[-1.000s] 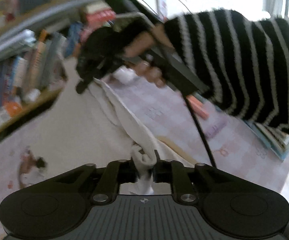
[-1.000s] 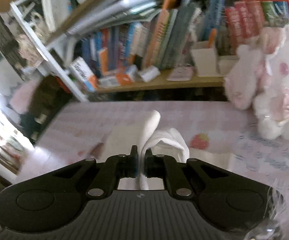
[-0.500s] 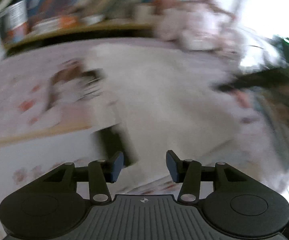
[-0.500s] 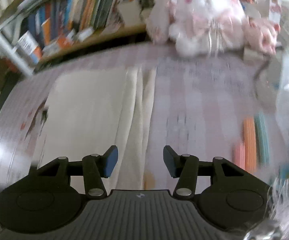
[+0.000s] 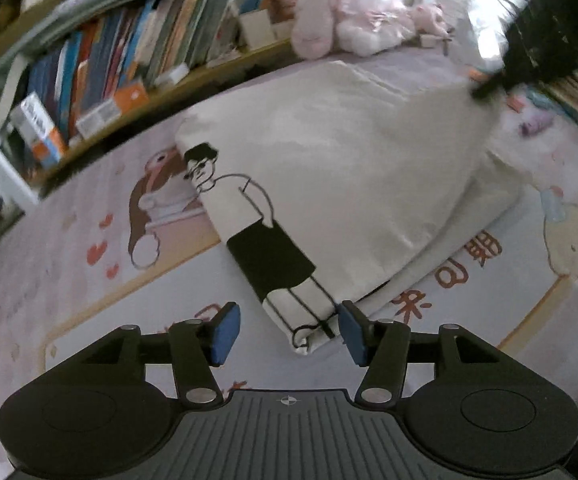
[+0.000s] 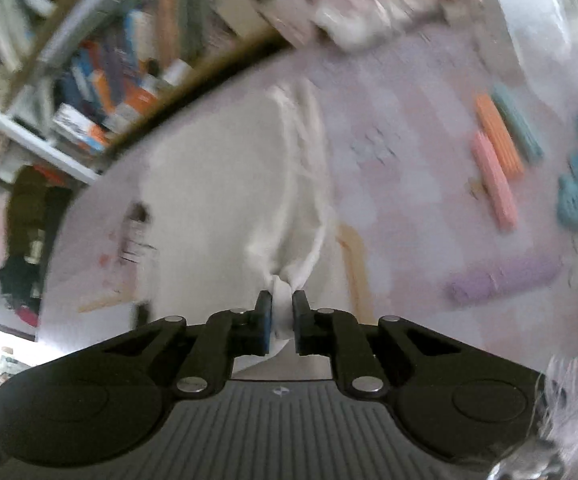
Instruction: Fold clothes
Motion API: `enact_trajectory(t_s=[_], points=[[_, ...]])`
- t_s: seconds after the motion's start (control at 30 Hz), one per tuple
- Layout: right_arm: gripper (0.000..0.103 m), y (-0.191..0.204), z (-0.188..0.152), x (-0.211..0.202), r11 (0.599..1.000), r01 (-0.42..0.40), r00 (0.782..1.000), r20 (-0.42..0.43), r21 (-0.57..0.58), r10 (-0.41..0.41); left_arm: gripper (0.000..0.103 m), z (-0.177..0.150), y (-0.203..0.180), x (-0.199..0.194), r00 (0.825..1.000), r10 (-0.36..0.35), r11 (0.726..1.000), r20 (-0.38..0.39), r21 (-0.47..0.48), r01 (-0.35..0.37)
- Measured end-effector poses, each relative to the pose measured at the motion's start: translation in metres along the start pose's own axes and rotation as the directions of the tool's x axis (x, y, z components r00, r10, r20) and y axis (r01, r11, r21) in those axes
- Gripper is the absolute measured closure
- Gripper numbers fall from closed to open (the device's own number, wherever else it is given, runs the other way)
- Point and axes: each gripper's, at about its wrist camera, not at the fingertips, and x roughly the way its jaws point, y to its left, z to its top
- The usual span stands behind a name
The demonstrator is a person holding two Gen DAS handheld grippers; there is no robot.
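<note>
**Cream tee half-folded on the pink mat, right gripper pinching one end**

The cream T-shirt [image 5: 353,168] lies on a pink cartoon-print mat [image 5: 89,280] — folded into a long shape with a cartoon figure print [image 5: 249,232] running along its near-left edge. In the left wrist view its long axis runs diagonally, from a narrow corner right in front of the camera up and away toward the bookshelf [image 5: 101,64] and the pink plush toys [image 5: 353,20]. The printed figure's feet point at the near corner, its head toward the shelf.

The left gripper [image 5: 287,334] is spread wide, blue pads [image 5: 225,332] apart and holding nothing. The near corner of the shirt sits between the fingers, closer to the right-hand pad. I can't tell if it actually touches.

The right gripper [image 6: 281,320] is clamped on a bunched bit of the shirt [image 6: 225,200], the fabric squeezed between the pads and pulled into ridges that run straight away from the camera. That view is pretty blurry, so the fine detail is mush. In the left wrist view the right gripper [image 5: 485,88] shows up as a dark blur at the shirt's far right end, and the cloth slopes up toward it.

Off to the right on the mat there are some coloured bars [image 6: 497,152] — orange, pink, teal — well clear of the shirt.
</note>
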Motion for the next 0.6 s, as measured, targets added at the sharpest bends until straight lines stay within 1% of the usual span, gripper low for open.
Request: enact_trajectory(t_s=[0.1, 0.13, 0.17, 0.2, 0.23, 0.27, 0.33, 0.4, 0.43, 0.5, 0.53, 0.6], points=[[0.093, 0.021, 0.007, -0.014, 0.999, -0.024, 0.999, 0.04, -0.04, 0.026, 0.05, -0.003, -0.009, 0.005, 0.999, 0.046, 0.997, 0.014, 0.058, -0.047], [0.093, 0.029, 0.009, -0.019, 0.998, -0.032, 0.998, 0.054, -0.053, 0.035, 0.066, -0.004, -0.009, 0.006, 0.998, 0.06, 0.996, 0.018, 0.064, -0.061], [0.093, 0.034, 0.01, -0.023, 0.997, -0.037, 0.997, 0.063, -0.062, 0.041, 0.087, -0.005, -0.009, 0.006, 0.997, 0.072, 0.995, 0.023, 0.067, -0.074], [0.093, 0.034, 0.009, -0.025, 0.998, -0.035, 0.997, 0.063, -0.057, 0.038, 0.094, -0.006, -0.006, 0.002, 0.997, 0.072, 0.996, 0.043, 0.047, -0.074], [0.093, 0.033, 0.008, -0.028, 0.998, -0.033, 0.997, 0.063, -0.052, 0.036, 0.097, -0.008, -0.002, -0.002, 0.995, 0.072, 0.997, 0.062, 0.026, -0.073], [0.093, 0.032, 0.005, -0.028, 0.999, -0.023, 0.998, 0.06, -0.046, 0.026, 0.098, -0.009, 0.001, -0.005, 0.994, 0.071, 0.997, 0.079, 0.007, -0.072], [0.094, 0.018, -0.005, -0.02, 0.999, 0.039, 0.999, 0.03, -0.026, -0.038, 0.098, -0.013, 0.005, -0.004, 0.997, 0.053, 0.999, 0.064, -0.012, -0.052], [0.094, -0.004, -0.016, 0.003, 0.995, 0.095, 0.994, -0.057, 0.017, -0.094, 0.097, -0.018, 0.009, -0.002, 0.998, 0.034, 0.999, 0.049, -0.031, -0.033], [0.094, -0.014, -0.022, 0.014, 0.993, 0.111, 0.99, -0.093, 0.038, -0.107, 0.097, -0.02, 0.01, -0.002, 0.999, 0.025, 0.999, 0.042, -0.039, -0.024], [0.093, -0.019, -0.029, 0.022, 0.993, 0.111, 0.989, -0.104, 0.042, -0.106, 0.096, -0.023, 0.01, 0.0, 0.999, 0.02, 1.0, 0.031, -0.025, -0.019], [0.093, -0.021, -0.032, 0.025, 0.993, 0.111, 0.988, -0.108, 0.041, -0.106, 0.093, -0.024, 0.013, 0.0, 1.0, 0.011, 0.999, 0.029, -0.03, -0.01], [0.092, -0.019, -0.031, 0.024, 0.994, 0.111, 0.989, -0.104, 0.014, -0.109, 0.093, -0.025, 0.018, -0.001, 1.0, -0.007, 0.999, 0.027, -0.042, 0.008]])
